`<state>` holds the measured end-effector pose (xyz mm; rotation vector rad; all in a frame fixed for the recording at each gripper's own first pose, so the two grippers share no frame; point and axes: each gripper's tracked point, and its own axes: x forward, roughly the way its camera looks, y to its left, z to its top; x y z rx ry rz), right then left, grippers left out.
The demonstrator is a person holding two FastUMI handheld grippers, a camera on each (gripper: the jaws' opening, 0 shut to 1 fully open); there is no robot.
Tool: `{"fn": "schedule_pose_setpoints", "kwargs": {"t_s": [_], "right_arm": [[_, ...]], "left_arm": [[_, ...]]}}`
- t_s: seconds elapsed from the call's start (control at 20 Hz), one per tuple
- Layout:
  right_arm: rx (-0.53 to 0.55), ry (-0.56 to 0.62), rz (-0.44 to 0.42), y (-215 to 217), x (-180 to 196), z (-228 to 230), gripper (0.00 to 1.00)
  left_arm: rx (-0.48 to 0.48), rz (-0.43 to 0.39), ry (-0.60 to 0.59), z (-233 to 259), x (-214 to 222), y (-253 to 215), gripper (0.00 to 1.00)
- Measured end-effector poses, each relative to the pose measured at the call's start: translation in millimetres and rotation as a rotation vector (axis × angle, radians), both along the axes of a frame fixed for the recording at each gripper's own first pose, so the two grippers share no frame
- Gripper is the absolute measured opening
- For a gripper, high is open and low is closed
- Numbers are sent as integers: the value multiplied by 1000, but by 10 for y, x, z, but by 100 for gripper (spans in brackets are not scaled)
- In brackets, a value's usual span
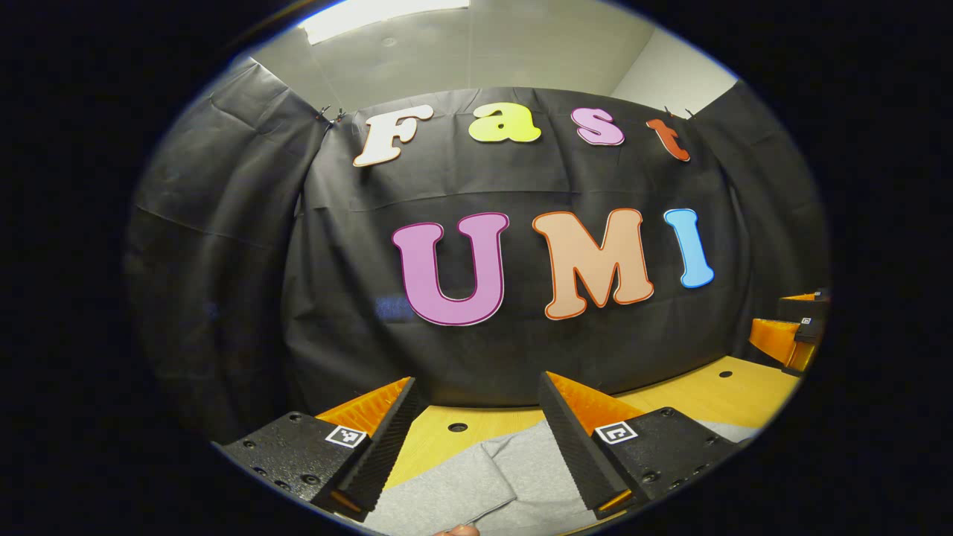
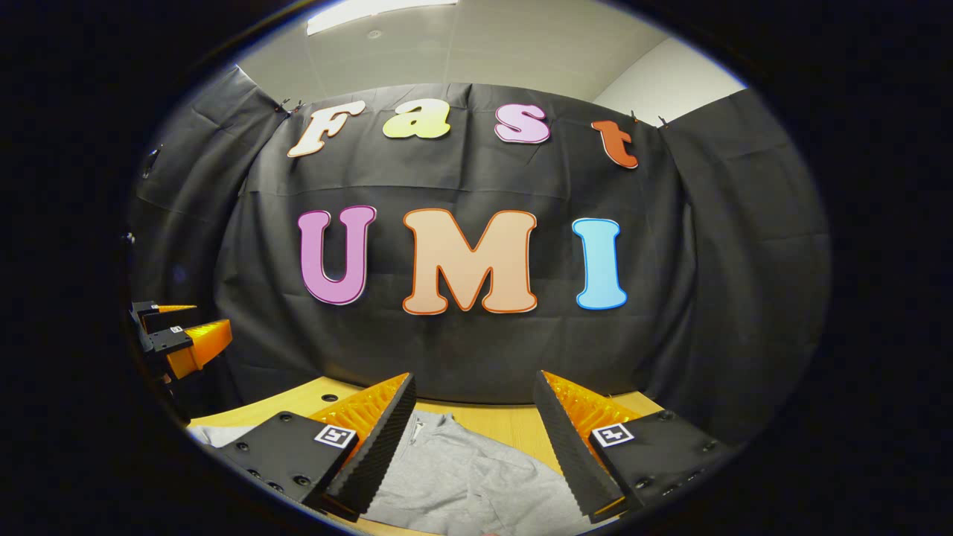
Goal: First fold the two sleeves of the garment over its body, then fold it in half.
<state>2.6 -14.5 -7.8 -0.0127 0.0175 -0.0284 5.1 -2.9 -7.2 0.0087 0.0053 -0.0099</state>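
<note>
- The left claw (image 1: 476, 439) is spread wide with nothing between its fingers; it hovers above the grey garment (image 1: 476, 484), which lies on the wooden bench (image 1: 730, 387) at 6 o'clock in the left gripper view.
- The right claw (image 2: 473, 439) is likewise wide apart and holds nothing, with the garment (image 2: 469, 476) under and ahead of it at 6 o'clock in the right gripper view.
- Each claw appears in the other's camera: the right one at 3 o'clock in the left gripper view, the left one at 9 o'clock in the right gripper view (both raised off the cloth, well apart from each other).
- Progress, as a judgement: the task looks near its start. Between the left fingers a flap of grey cloth with a clear edge lies over more grey cloth, which could be a sleeve, but whether it is folded over the body I cannot tell. No half fold is visible, so that step is left.
- A zip line shows near the right claw's left finger (image 2: 372, 447), so a front opening lies there (possibly the chest).
- Edges: the bench's far edge meets the black cloth wall (image 1: 357, 298) just beyond the garment, at 12 o'clock from both claws.
- Room: bare wood with small holes lies beyond the cloth on the right of the left gripper view. Forward room is short, sideways room looks better.
</note>
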Motion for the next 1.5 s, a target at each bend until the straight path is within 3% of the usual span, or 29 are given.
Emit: {"fn": "schedule_pose_setpoints", "kwargs": {"t_s": [0.1,0.15,0.45,0.85,1.05,1.5], "right_arm": [[-7,1,-24,-114,0,-7,100],[-13,1,-36,-172,-5,-4,100],[-39,21,-98,-522,-89,-83,100],[-43,19,-94,-547,-111,-93,100],[-54,68,-119,-785,-185,-257,100],[-124,244,-276,-1666,-685,-952,99]], "left_arm": [[-1,-5,0,-15,15,-20,99],[-2,-8,0,-17,27,-38,95],[-7,-24,2,-40,70,-101,95],[6,-45,-7,-23,101,-189,95],[14,-50,-11,-6,112,-195,95],[13,-79,-7,-21,161,-305,95]]}}
